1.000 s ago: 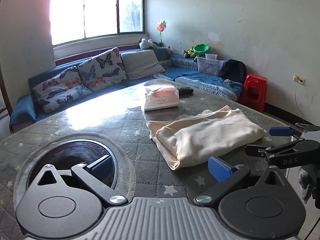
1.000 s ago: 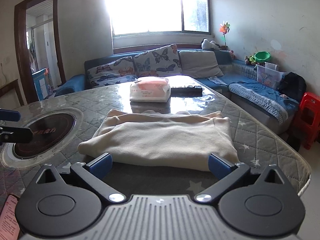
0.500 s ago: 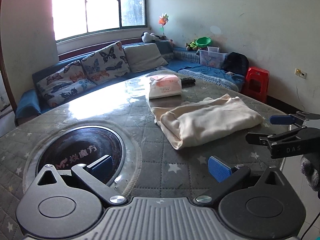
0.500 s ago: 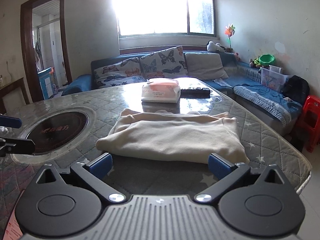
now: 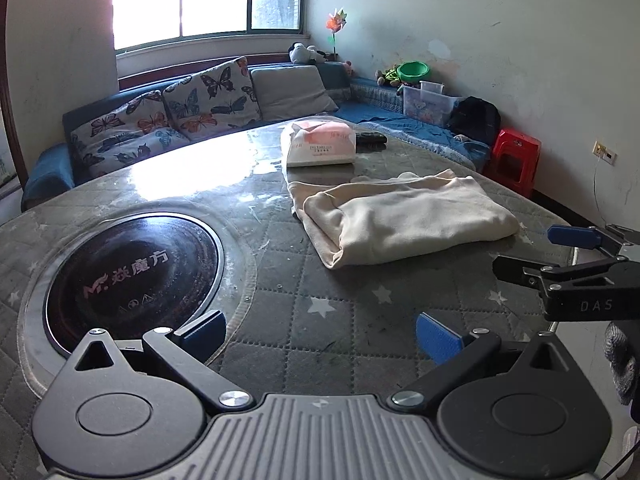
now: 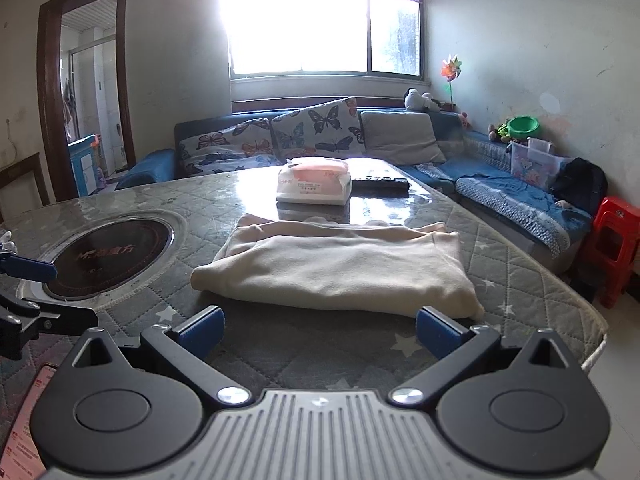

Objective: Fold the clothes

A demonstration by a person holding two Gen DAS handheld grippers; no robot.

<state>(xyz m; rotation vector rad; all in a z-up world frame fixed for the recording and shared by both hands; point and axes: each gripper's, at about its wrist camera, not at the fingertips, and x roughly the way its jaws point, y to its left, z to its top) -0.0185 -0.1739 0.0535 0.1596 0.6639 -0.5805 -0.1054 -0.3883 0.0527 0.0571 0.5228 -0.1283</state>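
Observation:
A cream garment [image 5: 404,216] [image 6: 336,268] lies folded into a flat rectangle on the quilted grey table [image 5: 280,288] [image 6: 304,352]. My left gripper [image 5: 320,334] hovers open over the table, short of the garment's left end, with nothing between its blue pads. My right gripper [image 6: 320,326] is open too, just short of the garment's near long edge and apart from it. In the left wrist view the right gripper [image 5: 560,254] comes in from the right edge. In the right wrist view the left gripper [image 6: 28,292] shows at the left edge.
A round black induction hob [image 5: 128,276] [image 6: 112,256] is set into the table left of the garment. A pink-and-white tissue pack [image 5: 320,144] [image 6: 314,186] and a dark remote [image 6: 380,184] lie beyond it. A sofa [image 6: 320,140] and red stool [image 6: 616,244] stand behind.
Both grippers have drawn back from the folded garment and stayed open, so more bare table lies before them. The garment itself has not moved.

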